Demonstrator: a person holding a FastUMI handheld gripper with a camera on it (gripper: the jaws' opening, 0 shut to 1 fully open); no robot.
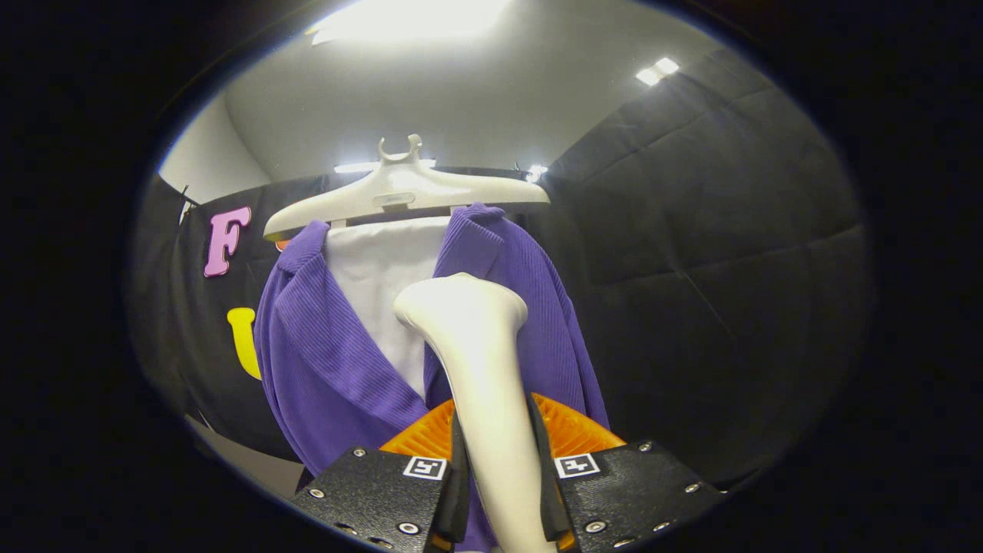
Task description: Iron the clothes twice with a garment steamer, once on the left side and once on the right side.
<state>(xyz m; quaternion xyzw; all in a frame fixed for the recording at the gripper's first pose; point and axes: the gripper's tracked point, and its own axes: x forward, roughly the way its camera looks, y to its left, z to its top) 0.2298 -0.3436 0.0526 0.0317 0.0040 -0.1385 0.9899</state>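
The purple jacket (322,361) hangs on a white hanger (407,192), its hem hidden behind the gripper (499,468), which is clamped on the white garment steamer (480,369). The steamer head sits at 12 o'clock, seemingly near the right lapel. Open room lies at 3 o'clock.

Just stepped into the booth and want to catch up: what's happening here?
A hand-held gripper is shut on the handle of a white garment steamer, both fingers pressing its sides. The steamer's head points up at a purple jacket hanging on a white hanger over a white inner panel. The head sits near the jacket's opening, at the lapel beside the panel; whether it touches the fabric cannot be told.
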